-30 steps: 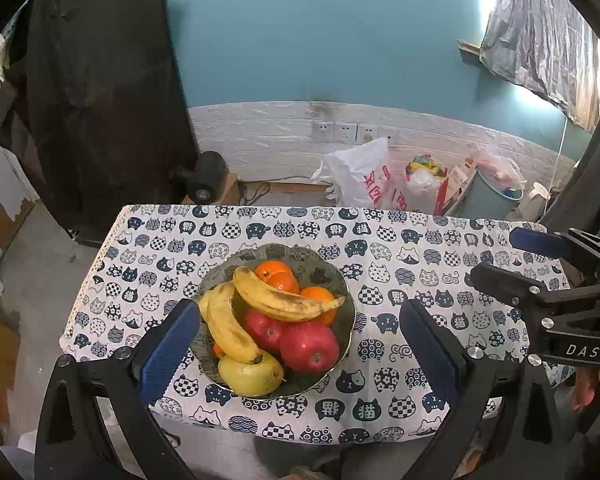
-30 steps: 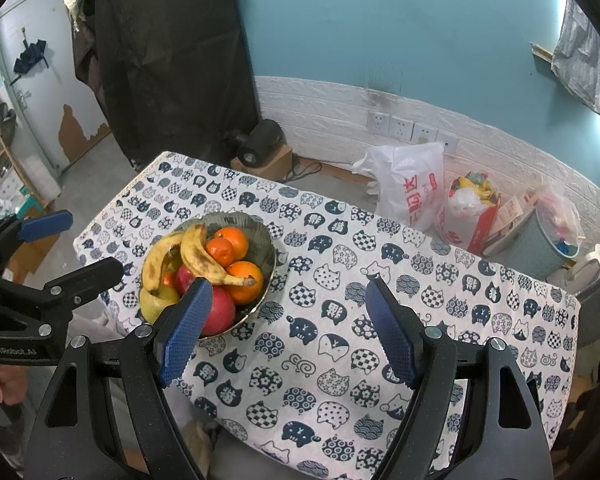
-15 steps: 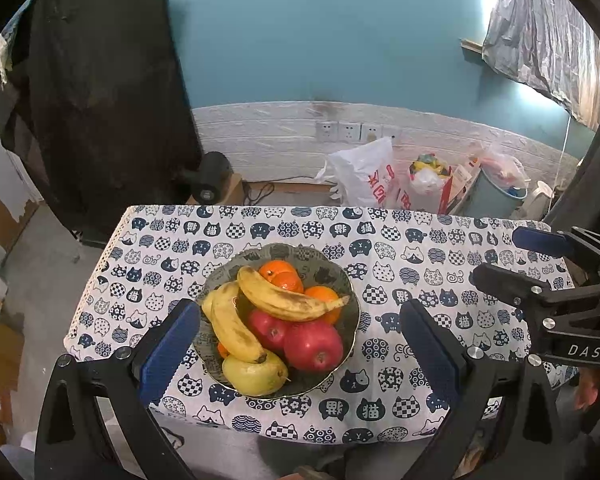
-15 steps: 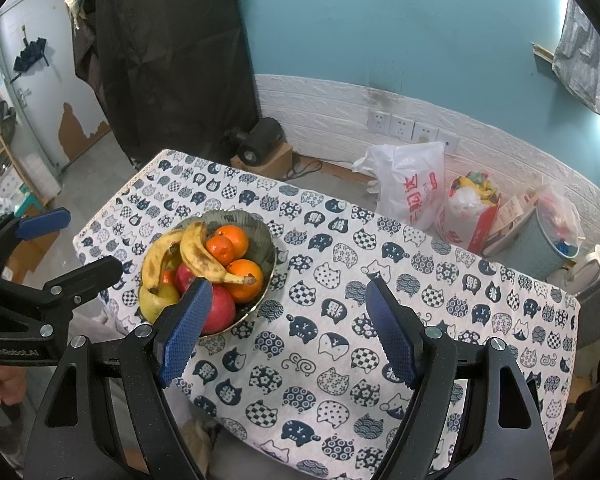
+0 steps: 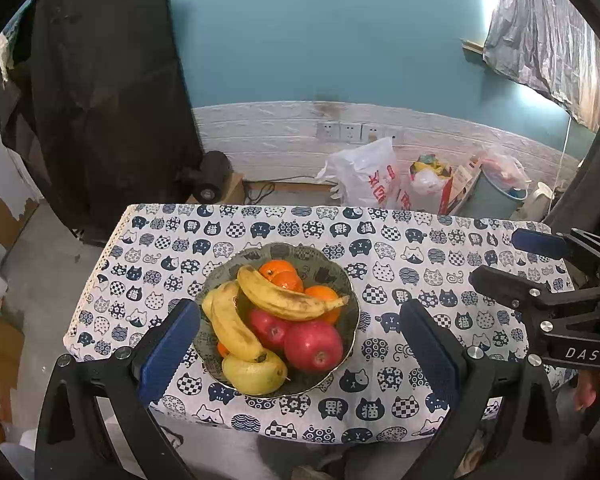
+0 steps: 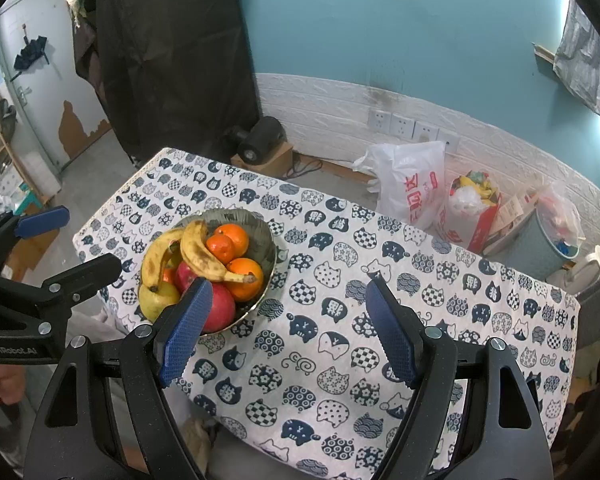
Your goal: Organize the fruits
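While both grippers' fingers gape empty, the left gripper (image 5: 300, 348) should descend squarely onto the top banana (image 5: 284, 296) at twelve o'clock.

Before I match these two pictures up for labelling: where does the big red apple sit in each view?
Left wrist view: the big red apple lies low and centre, at the bowl's near rim, right of the yellow pear.
Right wrist view: the apple is left of centre, partly behind the right gripper's left finger.
Shared landmark: the white plastic bag on the floor beyond the table.
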`<state>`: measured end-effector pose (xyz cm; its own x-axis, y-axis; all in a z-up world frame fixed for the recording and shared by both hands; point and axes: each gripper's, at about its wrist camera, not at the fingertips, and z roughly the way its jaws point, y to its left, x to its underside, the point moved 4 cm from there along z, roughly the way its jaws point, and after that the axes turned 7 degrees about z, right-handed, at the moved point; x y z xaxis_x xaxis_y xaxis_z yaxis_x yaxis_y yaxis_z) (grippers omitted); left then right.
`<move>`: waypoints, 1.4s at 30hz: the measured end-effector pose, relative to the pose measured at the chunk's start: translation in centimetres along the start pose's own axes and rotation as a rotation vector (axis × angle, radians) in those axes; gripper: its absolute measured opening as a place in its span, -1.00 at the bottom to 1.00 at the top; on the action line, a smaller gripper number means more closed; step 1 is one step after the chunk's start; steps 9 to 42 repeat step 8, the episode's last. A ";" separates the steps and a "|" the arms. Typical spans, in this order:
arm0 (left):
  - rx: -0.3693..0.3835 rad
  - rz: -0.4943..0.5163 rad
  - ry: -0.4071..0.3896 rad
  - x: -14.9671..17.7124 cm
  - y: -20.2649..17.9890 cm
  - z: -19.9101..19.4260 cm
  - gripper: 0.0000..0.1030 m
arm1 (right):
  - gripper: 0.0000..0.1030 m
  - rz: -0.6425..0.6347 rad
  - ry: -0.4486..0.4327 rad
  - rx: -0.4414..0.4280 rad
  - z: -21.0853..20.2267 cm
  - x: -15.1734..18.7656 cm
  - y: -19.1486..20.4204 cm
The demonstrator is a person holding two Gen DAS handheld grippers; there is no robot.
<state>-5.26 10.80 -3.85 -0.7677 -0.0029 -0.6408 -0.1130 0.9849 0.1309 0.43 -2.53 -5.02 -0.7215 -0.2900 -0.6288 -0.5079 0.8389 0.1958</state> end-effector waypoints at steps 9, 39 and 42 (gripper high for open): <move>0.009 0.003 0.004 0.1 -0.3 -0.2 0.96 | 0.51 0.001 0.000 0.000 0.0 0.0 0.1; 0.009 0.003 0.004 0.1 -0.3 -0.2 0.96 | 0.51 0.001 0.000 0.000 0.0 0.0 0.1; 0.009 0.003 0.004 0.1 -0.3 -0.2 0.96 | 0.51 0.001 0.000 0.000 0.0 0.0 0.1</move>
